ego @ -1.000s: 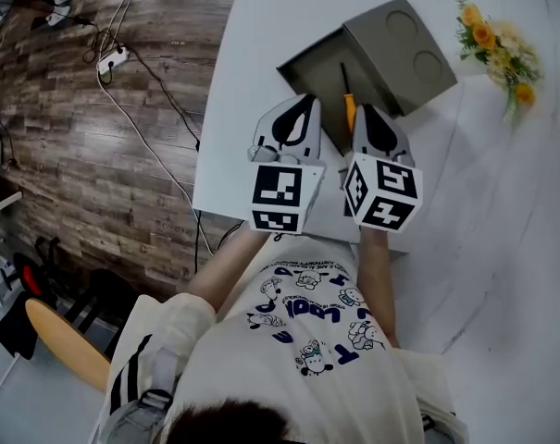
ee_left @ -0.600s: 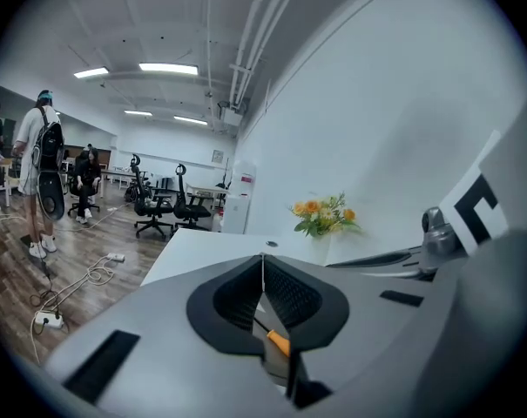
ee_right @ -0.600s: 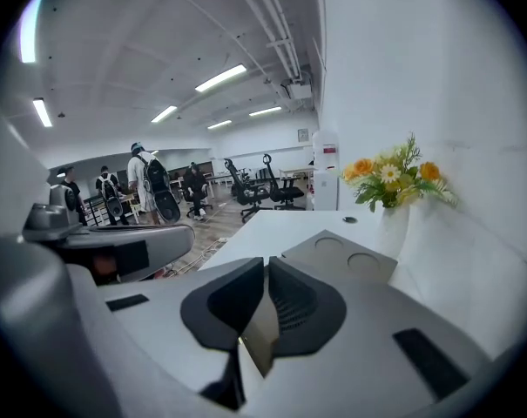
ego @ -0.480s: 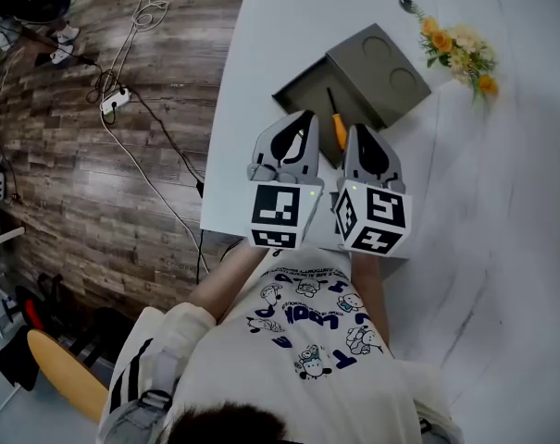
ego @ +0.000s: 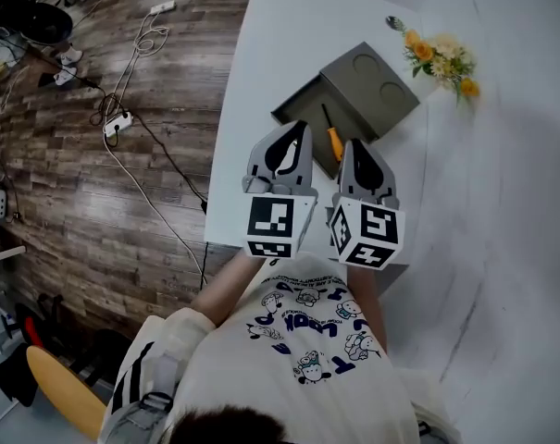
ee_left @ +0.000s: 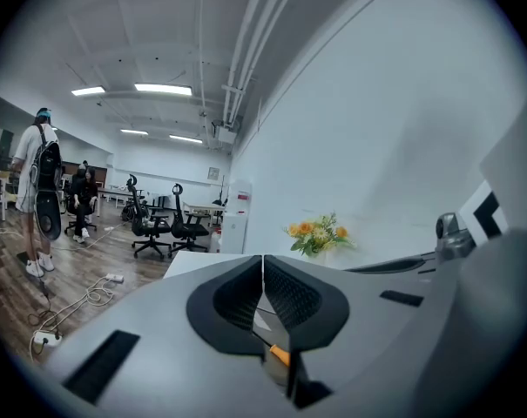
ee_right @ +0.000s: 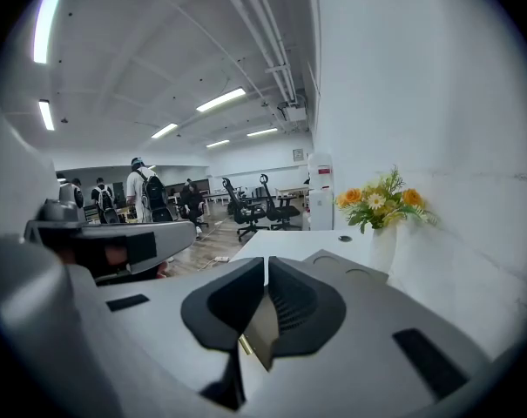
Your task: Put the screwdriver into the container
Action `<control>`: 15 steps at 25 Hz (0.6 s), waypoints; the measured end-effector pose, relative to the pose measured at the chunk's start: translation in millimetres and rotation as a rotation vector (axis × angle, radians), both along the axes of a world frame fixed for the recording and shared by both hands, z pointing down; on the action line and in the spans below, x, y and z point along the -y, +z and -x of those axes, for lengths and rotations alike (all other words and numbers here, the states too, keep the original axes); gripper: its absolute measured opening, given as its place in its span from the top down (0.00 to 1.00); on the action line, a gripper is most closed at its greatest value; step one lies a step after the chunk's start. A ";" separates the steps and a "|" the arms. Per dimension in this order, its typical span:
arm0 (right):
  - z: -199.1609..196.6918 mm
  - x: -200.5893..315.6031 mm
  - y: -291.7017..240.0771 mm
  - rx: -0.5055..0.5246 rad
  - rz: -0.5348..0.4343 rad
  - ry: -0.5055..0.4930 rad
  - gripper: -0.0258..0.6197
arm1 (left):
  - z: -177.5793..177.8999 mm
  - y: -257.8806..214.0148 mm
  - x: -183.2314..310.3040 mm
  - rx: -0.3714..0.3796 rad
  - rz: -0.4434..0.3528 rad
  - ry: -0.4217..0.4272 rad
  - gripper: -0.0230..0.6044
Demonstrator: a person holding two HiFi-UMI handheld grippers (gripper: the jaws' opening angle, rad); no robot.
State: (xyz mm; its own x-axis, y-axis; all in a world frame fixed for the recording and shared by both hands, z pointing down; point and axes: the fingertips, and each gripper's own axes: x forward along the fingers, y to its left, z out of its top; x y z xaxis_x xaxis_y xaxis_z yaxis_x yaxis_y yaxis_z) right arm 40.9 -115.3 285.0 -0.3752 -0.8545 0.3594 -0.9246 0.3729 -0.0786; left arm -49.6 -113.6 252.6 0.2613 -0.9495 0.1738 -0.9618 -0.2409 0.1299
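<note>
From the head view, both grippers hang side by side over the near edge of the white tabletop [ego: 261,44], each carrying its marker cube. The left gripper [ego: 300,128] and the right gripper [ego: 352,144] both point toward 12 o'clock. Just past their tips lies the grey container [ego: 296,111], a shallow square tray with its lid set at 2 o'clock (two round recesses are pressed into that lid). The screwdriver [ego: 334,142] lies inside the tray, its orange handle toward 6 o'clock and its thin dark shaft toward 11 o'clock. A spray of orange and cream flowers [ego: 439,58] stands at 2 o'clock of the container, and cables trail over the wood-plank floor [ego: 76,174]. The left gripper view adds what the head view cannot: the ribbed black pads of the left gripper [ee_left: 263,264] are pressed together with nothing between them, and a sliver of the orange handle [ee_left: 280,353] shows below them. The right gripper view shows the right gripper [ee_right: 266,265] likewise closed and empty, with the lid [ee_right: 346,273] at 1 o'clock beyond it.
</note>
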 end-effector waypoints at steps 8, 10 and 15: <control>-0.8 -6.6 -7.9 0.006 -0.029 -0.009 0.91 | -9.0 -3.0 -10.7 0.000 -0.009 0.014 0.93; -2.4 -7.3 -9.8 0.007 -0.034 -0.008 0.91 | -10.9 -4.1 -12.5 0.000 -0.011 0.017 0.93; -5.0 -9.2 -14.3 0.009 -0.041 -0.001 0.91 | -11.2 -8.3 -16.2 0.000 -0.014 0.016 0.93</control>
State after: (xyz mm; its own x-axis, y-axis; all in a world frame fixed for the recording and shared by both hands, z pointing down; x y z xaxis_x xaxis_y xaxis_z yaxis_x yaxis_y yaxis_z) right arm 45.9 -106.1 270.7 -0.3789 -0.8681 0.3208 -0.9236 0.3765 -0.0721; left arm -38.4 -97.4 244.2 0.2763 -0.9476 0.1602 -0.9579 -0.2580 0.1263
